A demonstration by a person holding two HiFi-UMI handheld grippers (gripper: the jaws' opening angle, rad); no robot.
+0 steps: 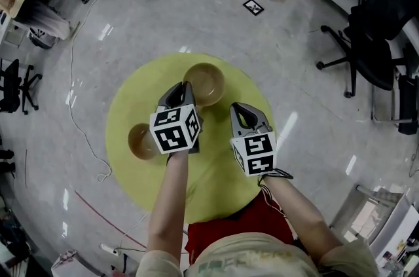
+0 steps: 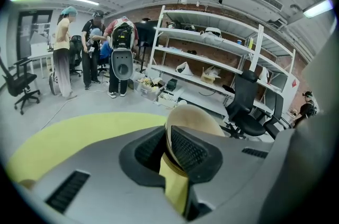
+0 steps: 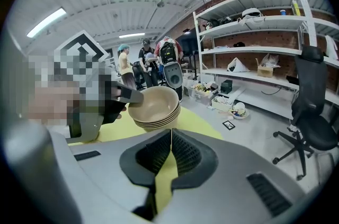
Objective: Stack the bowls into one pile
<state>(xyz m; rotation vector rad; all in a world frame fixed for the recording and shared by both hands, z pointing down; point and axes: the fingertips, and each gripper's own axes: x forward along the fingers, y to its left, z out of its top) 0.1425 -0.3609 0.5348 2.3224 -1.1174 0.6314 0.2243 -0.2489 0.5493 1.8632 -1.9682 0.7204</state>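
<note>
The left gripper (image 1: 179, 96) is clamped on the near rim of the stack (image 1: 205, 82), one ribbed pad inside the top bowl and one outside. From the stack, its body runs back toward the person. The right gripper (image 3: 170, 136) has its jaws pressed together on nothing and sits just right of the stack, pointing past it. The stack is several nested tan bowls, round, matte and smooth, with thin rims showing as tight bands. I cannot tell whether it rests on the yellow table (image 1: 216, 187) or hangs just above it. The lone bowl (image 1: 139, 141), same tan and open side up, lies left of the stack and nearer the person, just beside the left gripper. That gripper is nearer, so swinging the stack left and back over the lone bowl looks the shorter route.
</note>
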